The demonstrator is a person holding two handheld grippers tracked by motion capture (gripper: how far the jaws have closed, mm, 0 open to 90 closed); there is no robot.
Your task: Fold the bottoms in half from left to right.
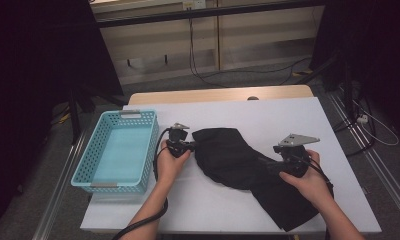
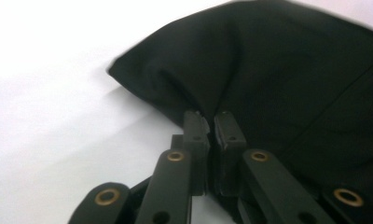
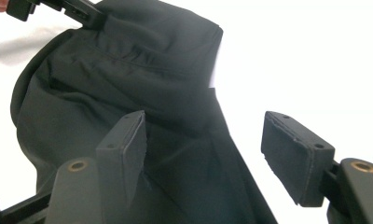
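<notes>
We see bare tabletop (image 1: 268, 112) along the top of the frame and at lower centre, free for a claw to pass. At left the basket (image 1: 119, 150) blocks the edge. The black cloth (image 1: 238, 160) spreads across the middle down to the lower right.

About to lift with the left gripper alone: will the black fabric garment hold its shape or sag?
Probably sag: the black fabric garment lies creased and bunched where the left gripper pinches it. Likely light; its unheld end would drag across the white table.
</notes>
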